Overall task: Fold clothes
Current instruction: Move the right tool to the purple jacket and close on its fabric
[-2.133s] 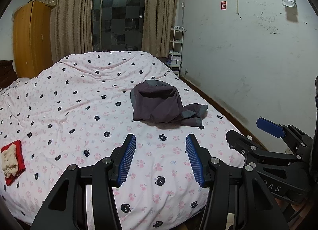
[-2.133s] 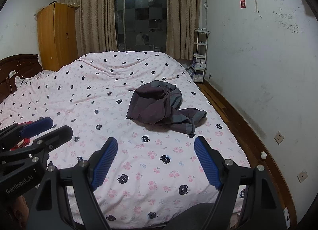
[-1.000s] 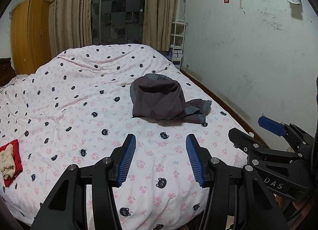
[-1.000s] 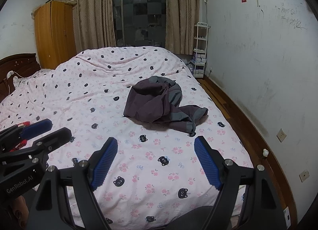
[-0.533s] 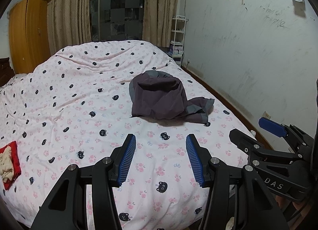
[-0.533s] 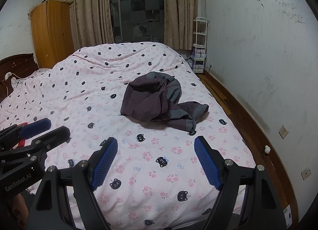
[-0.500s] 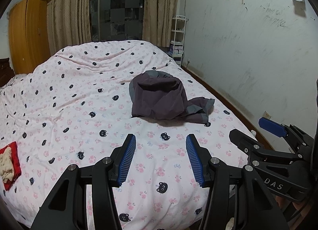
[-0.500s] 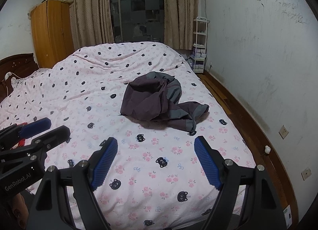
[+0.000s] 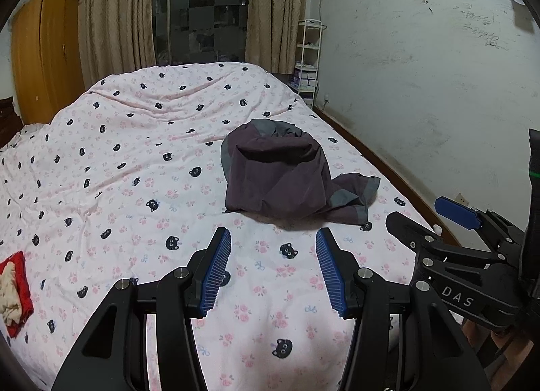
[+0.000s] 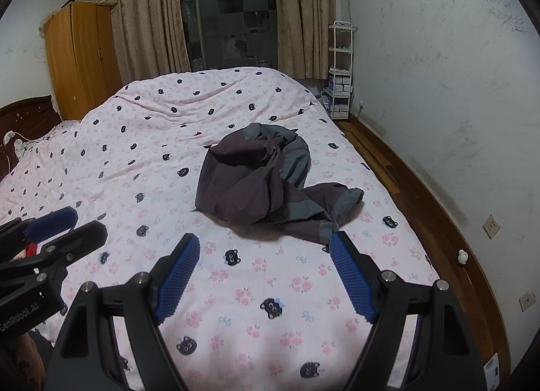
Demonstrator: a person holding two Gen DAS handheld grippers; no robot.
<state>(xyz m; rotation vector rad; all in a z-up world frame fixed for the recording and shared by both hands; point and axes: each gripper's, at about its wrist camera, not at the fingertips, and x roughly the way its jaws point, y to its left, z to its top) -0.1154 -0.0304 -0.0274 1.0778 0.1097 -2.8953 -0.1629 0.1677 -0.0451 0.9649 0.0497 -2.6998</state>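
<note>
Left gripper (image 9: 273,269): nearest the lens, held above the near end of the bed, blue ribbed pads parted with a clear gap, nothing between them. In the right wrist view it shows at the left edge (image 10: 59,227), likewise empty.

Right gripper (image 10: 265,278): jaws spread wide, wider than the left, gripping nothing; bedding shows between the pads. In the left wrist view it sits at the lower right (image 9: 435,219), beside the left unit and apart from it.

Duvet (image 9: 135,168): pink-white, printed with black cat faces and small flowers, covering the bed, lightly wrinkled.

Red cloth (image 9: 15,289): at the bed's near left edge, with a pale crumpled item on top.

Jacket (image 10: 263,185): dark purple with grey panels, lying crumpled in a heap on the duvet, just beyond both grippers and touched by neither; one sleeve trails toward the wall side (image 9: 287,175).

Beyond the bed: white shelf rack (image 10: 340,70), wooden wardrobe (image 10: 81,53), brown curtains (image 10: 135,16) framing a dark window.
</note>
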